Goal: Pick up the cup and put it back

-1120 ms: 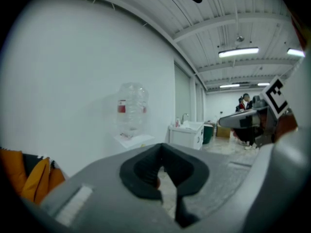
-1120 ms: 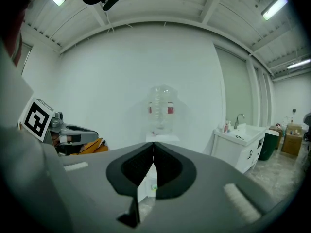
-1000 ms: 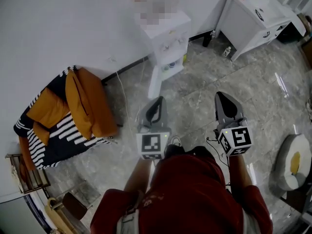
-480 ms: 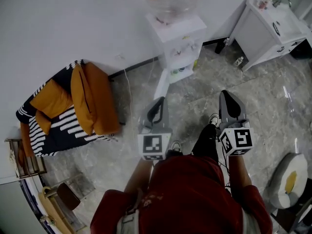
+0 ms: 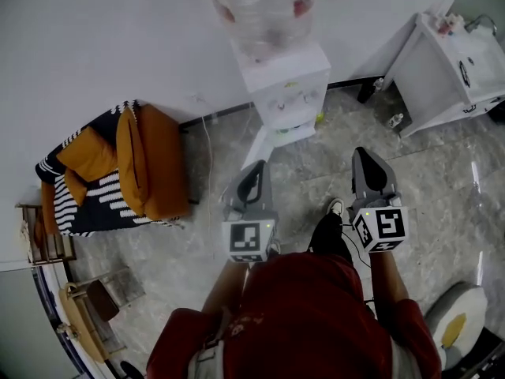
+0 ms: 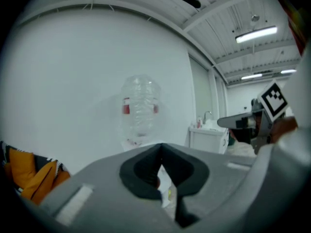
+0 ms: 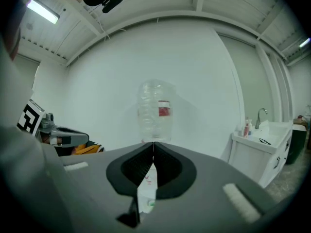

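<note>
Wooden rack: small slatted wooden rack [image 5: 43,243] at the left edge of the grey marbled tile floor [image 5: 442,180], against the white wall [image 5: 95,38].
Chair: black-and-white striped armchair [image 5: 87,208] just right of the rack, back to the wall, with orange cushions [image 5: 146,160] piled on its seat.
Left tongs: grey two-jaw left gripper [image 5: 255,164] held out over the open floor ahead of the person in the red top [image 5: 316,314]. It points toward the dispenser. Its own view shows the jaw tips meeting, with nothing between them.
Dispenser: white floor-standing water dispenser [image 5: 284,93] at the floor's far edge, against the wall, topped by a clear plastic bottle with a red label [image 5: 264,10]. Both gripper views have it dead ahead.
Cup: cannot be made out in any view. The items in the dispenser's lower niche are too small to tell.
Right tongs: grey two-jaw right gripper [image 5: 364,153], level with the left one and well apart from it. The jaws are pressed fully together and it holds nothing.
Cabinet: white cabinet with a sink and tap [image 5: 458,61] in the far right corner of the floor.
Round item: white padded round item with a yellow patch [image 5: 454,326] on the floor at the near right edge.
</note>
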{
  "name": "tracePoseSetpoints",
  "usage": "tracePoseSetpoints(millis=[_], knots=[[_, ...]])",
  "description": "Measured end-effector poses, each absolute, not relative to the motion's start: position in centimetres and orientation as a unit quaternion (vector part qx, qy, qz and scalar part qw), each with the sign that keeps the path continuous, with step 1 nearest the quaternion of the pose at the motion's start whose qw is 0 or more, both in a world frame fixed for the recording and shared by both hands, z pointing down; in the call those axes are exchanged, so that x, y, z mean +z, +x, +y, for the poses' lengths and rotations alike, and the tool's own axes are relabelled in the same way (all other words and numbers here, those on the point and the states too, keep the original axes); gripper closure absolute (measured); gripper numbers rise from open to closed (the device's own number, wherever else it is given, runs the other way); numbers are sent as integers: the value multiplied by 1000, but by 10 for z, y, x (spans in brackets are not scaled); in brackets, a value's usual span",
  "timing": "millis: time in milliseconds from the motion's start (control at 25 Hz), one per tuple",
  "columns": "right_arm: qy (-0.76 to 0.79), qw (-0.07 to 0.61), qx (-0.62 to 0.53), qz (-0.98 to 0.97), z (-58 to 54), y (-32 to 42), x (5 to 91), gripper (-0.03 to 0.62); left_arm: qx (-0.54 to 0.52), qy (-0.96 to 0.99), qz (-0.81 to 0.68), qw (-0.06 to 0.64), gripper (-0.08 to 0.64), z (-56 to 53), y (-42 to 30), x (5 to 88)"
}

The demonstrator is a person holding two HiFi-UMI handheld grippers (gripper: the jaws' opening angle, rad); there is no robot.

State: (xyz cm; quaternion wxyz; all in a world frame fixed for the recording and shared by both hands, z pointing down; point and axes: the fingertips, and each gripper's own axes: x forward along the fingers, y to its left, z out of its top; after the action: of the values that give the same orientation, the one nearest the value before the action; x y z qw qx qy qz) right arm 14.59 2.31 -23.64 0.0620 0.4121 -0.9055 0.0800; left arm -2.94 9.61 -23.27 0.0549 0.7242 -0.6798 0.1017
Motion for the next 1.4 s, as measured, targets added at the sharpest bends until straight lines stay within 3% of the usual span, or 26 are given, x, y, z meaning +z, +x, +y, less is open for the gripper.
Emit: tracePoseSetpoints(millis=[360, 680, 1400], knots=[[376, 53, 109, -919, -92, 213, -227, 591, 103, 689, -715, 57, 560, -5, 44, -239], [322, 49, 117, -938, -154, 224, -225, 591, 112, 649, -750, 59, 560, -49, 65, -235], [248, 42, 87, -964, -135, 117, -245, 591, 80, 611, -786, 49, 560, -19, -14, -239]])
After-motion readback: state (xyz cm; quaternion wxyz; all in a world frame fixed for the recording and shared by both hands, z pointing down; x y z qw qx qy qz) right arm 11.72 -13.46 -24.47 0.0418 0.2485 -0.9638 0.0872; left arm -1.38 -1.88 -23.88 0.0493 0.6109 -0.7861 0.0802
